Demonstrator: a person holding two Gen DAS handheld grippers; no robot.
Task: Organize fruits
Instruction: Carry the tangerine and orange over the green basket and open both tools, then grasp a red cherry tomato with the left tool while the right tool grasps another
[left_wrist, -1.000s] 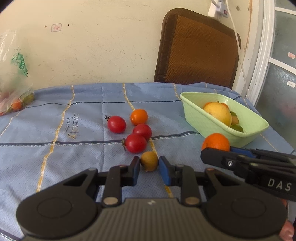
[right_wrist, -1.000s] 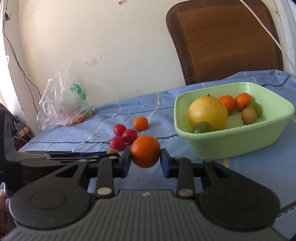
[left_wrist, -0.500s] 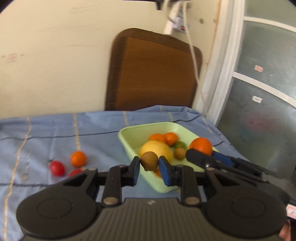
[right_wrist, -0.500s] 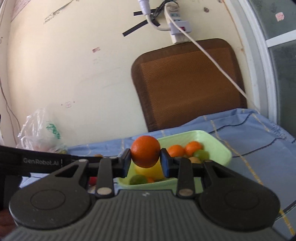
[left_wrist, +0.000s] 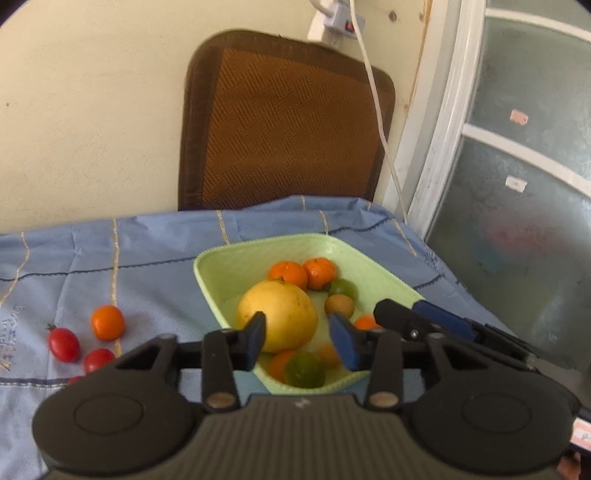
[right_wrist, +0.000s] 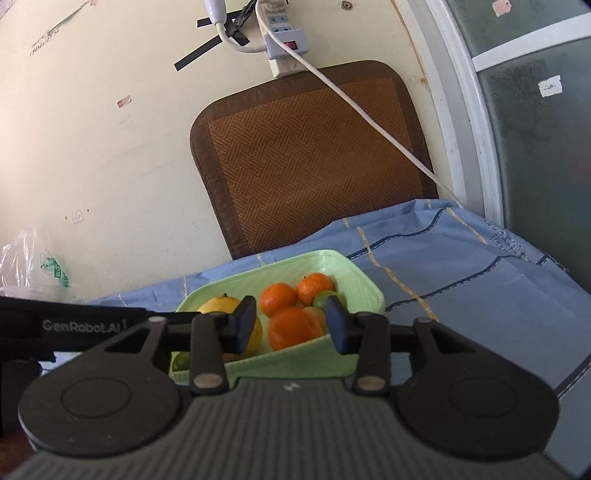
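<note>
Both tongs hang spread and empty over the green basket (left_wrist: 221, 266) – left tongs (left_wrist: 298, 339), right tongs (right_wrist: 290, 325). Most fruit sits inside it; a small orange (left_wrist: 107, 322) and cherry tomatoes (left_wrist: 64, 344) wait on the tabletop (left_wrist: 155, 251) – likely next.

A home room: blue tablecloth (left_wrist: 155, 251), woven chair back (right_wrist: 310, 155), wall power strip (right_wrist: 282, 40), frosted-glass door (left_wrist: 517, 177).
</note>
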